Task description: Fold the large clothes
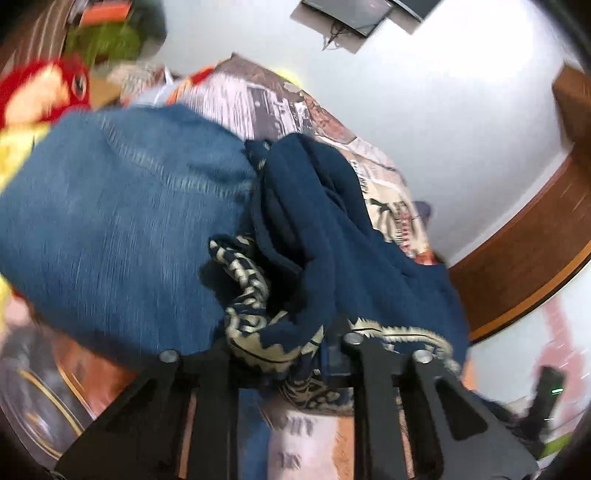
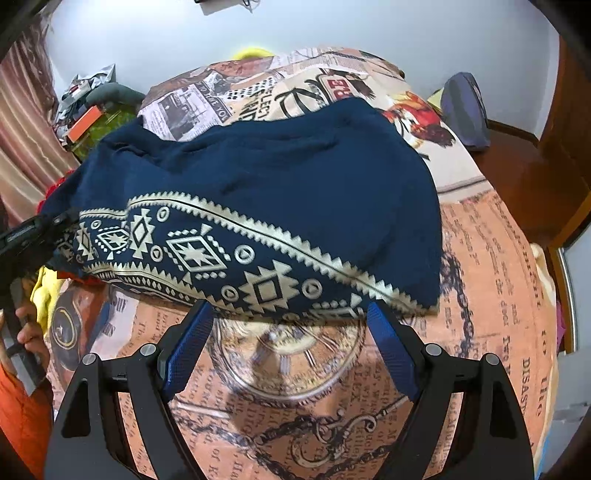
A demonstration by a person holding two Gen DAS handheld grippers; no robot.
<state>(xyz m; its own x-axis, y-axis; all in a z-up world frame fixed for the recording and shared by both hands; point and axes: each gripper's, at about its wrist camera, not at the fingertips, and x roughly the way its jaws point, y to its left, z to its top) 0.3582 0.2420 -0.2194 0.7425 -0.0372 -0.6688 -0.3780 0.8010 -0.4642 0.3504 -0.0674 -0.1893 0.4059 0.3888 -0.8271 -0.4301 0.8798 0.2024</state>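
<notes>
Left tongs [image 1: 295,354] clamped on navy garment's [image 2: 258,177] patterned hem [image 2: 207,254]; right tongs [image 2: 291,325] apart below its edge.

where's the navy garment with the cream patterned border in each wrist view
Left wrist: the navy garment hangs bunched at centre, its border pinched in the left gripper, beside blue denim.
Right wrist: it spreads across the centre, border lowest, just beyond the open right gripper.
Shared landmark: the newspaper-print bedspread beneath it.

Pale wall [image 2: 332,26], brown wooden door [image 2: 569,122], striped curtain [image 2: 22,122]
</notes>
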